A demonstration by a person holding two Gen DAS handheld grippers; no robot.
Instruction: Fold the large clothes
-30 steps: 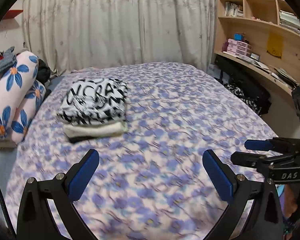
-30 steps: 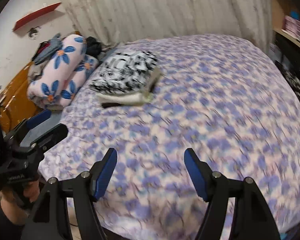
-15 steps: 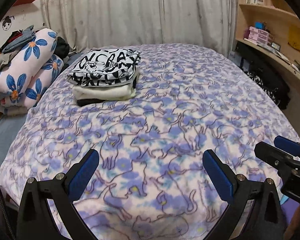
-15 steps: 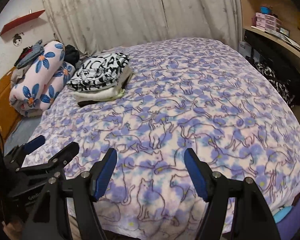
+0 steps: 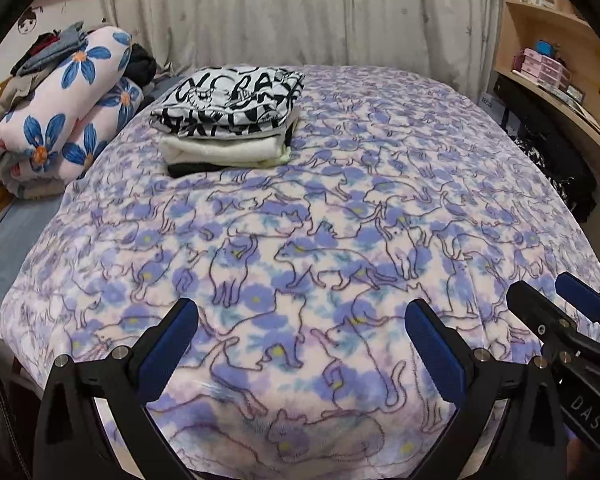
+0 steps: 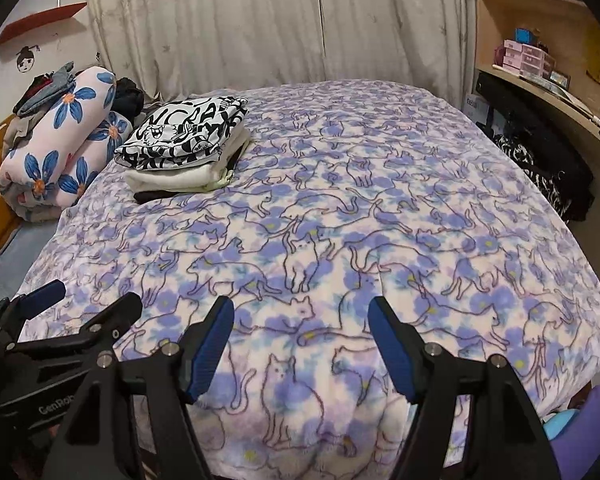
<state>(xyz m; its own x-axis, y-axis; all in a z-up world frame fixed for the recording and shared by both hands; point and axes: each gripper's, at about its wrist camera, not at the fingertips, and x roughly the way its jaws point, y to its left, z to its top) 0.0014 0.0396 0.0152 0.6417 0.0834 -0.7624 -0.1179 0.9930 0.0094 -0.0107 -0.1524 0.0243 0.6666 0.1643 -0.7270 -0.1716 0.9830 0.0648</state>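
Note:
A stack of folded clothes (image 5: 228, 116) lies at the far left of the bed, a black-and-white printed shirt on top, a cream garment and a dark one beneath; it also shows in the right wrist view (image 6: 184, 148). My left gripper (image 5: 300, 348) is open and empty above the near edge of the purple cat-print blanket (image 5: 340, 220). My right gripper (image 6: 300, 344) is open and empty over the same near edge. Each gripper shows at the side of the other's view: the right one (image 5: 556, 312) and the left one (image 6: 80, 304).
A rolled pink blanket with blue flowers (image 5: 64, 112) lies left of the bed with clothes heaped on it. Curtains (image 5: 300, 12) hang behind. Wooden shelves (image 5: 556, 52) and a dark bag (image 5: 552, 160) stand at the right.
Both grippers have swung left and steadied to face the bed squarely; the folded stack now sits nearer the middle of each view. Both stay open and empty.

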